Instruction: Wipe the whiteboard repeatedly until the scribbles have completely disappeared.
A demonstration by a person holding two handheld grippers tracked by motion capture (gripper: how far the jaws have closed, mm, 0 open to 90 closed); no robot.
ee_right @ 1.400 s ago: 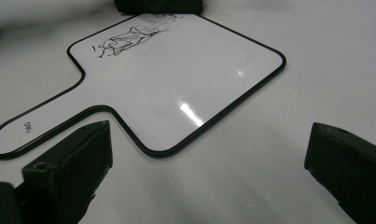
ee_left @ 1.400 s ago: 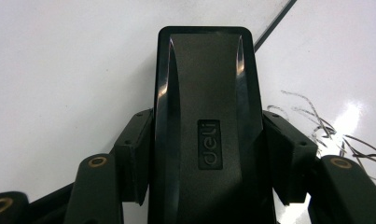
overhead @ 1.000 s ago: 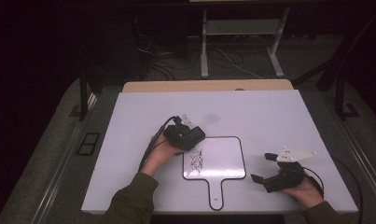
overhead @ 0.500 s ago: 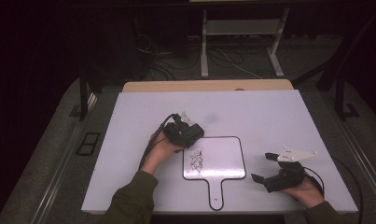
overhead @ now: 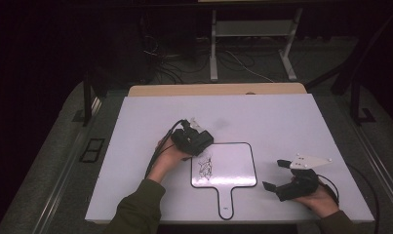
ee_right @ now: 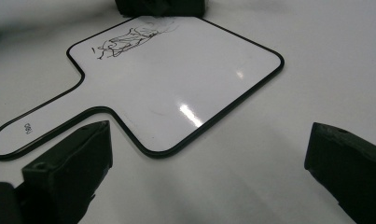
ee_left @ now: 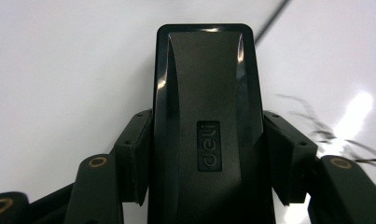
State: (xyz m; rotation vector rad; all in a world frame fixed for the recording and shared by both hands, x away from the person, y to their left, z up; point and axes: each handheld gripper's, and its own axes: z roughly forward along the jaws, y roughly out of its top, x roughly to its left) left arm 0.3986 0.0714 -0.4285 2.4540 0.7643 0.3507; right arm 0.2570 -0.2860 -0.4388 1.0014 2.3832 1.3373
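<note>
**Left gripper view: eraser clamped over the scribble**

Left gripper view puts us right on the action: the two black fingers (ee_left: 134, 156) are pressed against both sides of a black eraser (ee_left: 206, 121), the "deli" mark on its back facing the camera. That is a firm grip, fingers closed in on the eraser's flanks with the block standing between them. Just to the eraser's right, thin black scribble (ee_left: 325, 130) runs across the glossy white surface.

From the high view, the left gripper (overhead: 194, 141) sits at the upper left corner of the whiteboard (overhead: 233, 168), a small paddle-shaped board with a black rim and a handle pointing toward the person. It lies flat on the white tabletop (overhead: 282, 117), near the front edge. The scribble (overhead: 205, 167) is on the board's left part, just below the gripper.

Over on the right, the right gripper (overhead: 274, 175) rests low on the tabletop, just beside the board's right edge but apart from it. Right gripper view confirms it: the fingers (ee_right: 69, 161) stand wide apart with bare tabletop between them, gripping nothing, pointed at the board's corner (ee_right: 176, 84).
</note>
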